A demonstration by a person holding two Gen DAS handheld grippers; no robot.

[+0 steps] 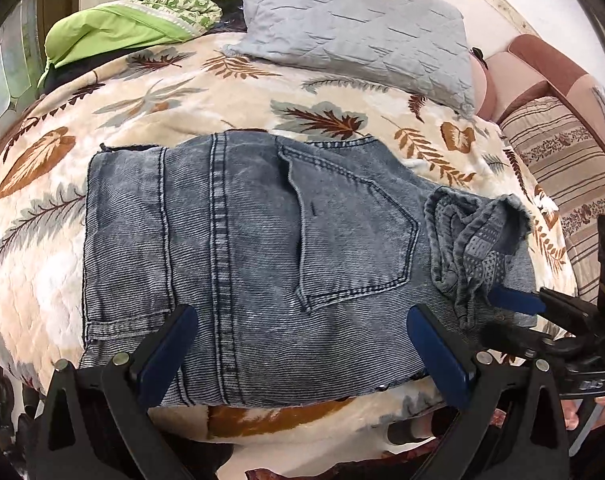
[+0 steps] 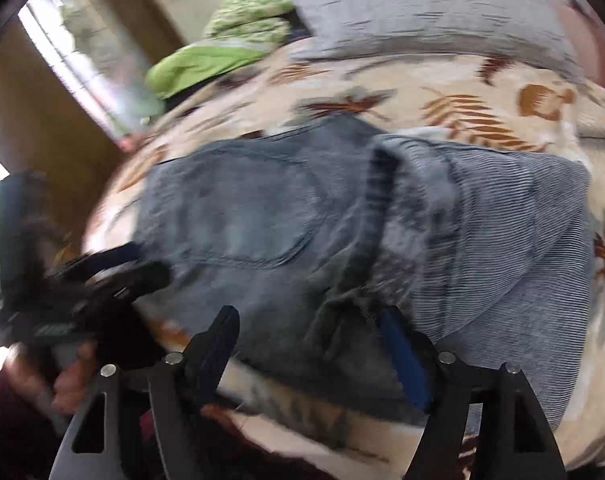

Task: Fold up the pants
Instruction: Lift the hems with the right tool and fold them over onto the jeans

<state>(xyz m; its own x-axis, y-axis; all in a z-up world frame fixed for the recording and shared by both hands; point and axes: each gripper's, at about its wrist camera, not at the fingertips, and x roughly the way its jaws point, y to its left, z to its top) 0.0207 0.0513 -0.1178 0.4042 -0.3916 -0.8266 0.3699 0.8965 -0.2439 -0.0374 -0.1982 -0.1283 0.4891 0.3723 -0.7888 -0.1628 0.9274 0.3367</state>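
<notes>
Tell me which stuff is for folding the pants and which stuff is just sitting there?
For the job: the jeans, the left gripper, the right gripper.

Just lying about: the grey pillow, the green bedding, the leaf-print blanket under the jeans, the striped cushion.

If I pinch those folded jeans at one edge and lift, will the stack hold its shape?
Probably not. The folded jeans are soft denim in loose layers, so they would likely droop and unfold. The bunched waistband already crumples, suggesting little stiffness. On the plush bedspread, pushing may wrinkle them rather than slide them.
</notes>
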